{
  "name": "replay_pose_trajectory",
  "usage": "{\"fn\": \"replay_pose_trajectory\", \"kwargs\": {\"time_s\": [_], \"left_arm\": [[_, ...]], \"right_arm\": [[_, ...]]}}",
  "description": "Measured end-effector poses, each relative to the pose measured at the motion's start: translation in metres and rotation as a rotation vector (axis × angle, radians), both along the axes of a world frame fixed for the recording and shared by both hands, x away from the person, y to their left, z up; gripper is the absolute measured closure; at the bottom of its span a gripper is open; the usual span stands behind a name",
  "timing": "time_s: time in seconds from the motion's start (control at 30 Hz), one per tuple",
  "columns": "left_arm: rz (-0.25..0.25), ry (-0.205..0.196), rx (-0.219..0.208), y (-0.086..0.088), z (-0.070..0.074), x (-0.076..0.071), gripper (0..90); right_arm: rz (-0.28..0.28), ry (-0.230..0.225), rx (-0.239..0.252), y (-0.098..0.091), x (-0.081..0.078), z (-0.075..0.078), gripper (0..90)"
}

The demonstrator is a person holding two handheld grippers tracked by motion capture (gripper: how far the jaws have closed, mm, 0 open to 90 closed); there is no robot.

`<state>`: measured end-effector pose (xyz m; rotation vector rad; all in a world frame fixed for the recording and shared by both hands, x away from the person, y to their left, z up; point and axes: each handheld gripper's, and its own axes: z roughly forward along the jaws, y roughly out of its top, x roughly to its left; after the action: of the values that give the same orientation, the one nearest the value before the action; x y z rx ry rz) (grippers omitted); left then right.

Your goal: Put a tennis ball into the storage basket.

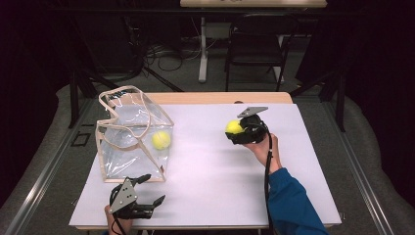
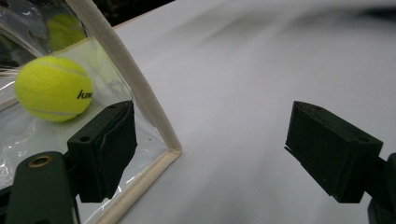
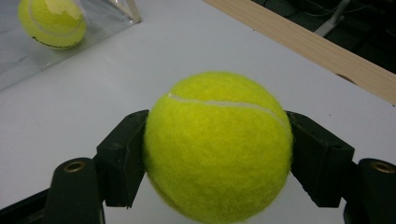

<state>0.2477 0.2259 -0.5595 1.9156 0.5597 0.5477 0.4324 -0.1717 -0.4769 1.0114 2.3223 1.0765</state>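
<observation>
High view: the right gripper point(image 1: 238, 130), clenched on a tennis ball point(image 1: 233, 127), is held above the white table point(image 1: 220, 171), well to the right of the clear bag point(image 1: 133, 134). Right gripper view: both black pads press the tennis ball's point(image 3: 218, 147) sides near its widest part, a centred hold that should carry well. The step in hand appears to be bringing this ball to the bag; done well, it travels level, rises above the bag's rim and is let go over the opening, not against the wall. The left gripper point(image 1: 147, 190), jaws wide apart and holding nothing, waits just in front of the bag's near corner; it could steady that corner. A 2nd ball point(image 1: 161, 140) already lies inside the bag, against its right wall. The bag's loose cream handles point(image 1: 117, 115) droop across the opening and may catch the ball. Behind the table stands a dark chair point(image 1: 257, 46).
</observation>
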Motion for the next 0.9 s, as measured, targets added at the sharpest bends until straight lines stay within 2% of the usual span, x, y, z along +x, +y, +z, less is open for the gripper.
{"fn": "replay_pose_trajectory", "kwargs": {"time_s": [0.17, 0.27, 0.6, 0.9], "left_arm": [[0.002, -0.002, -0.003, 0.000, 0.000, 0.000, 15.9], [-0.001, 0.001, 0.002, 0.001, 0.001, 0.000, 15.9], [-0.001, 0.001, 0.002, 0.001, 0.001, 0.000, 15.9], [0.002, -0.002, -0.004, 0.000, 0.000, 0.000, 15.9]], "right_arm": [[0.000, 0.000, 0.000, 0.000, 0.000, 0.000, 26.6], [0.019, -0.015, 0.002, 0.007, 0.000, 0.007, 26.6], [0.035, -0.028, -0.003, 0.014, -0.001, 0.012, 26.6], [0.051, -0.028, -0.012, 0.020, 0.000, 0.015, 26.6]]}}
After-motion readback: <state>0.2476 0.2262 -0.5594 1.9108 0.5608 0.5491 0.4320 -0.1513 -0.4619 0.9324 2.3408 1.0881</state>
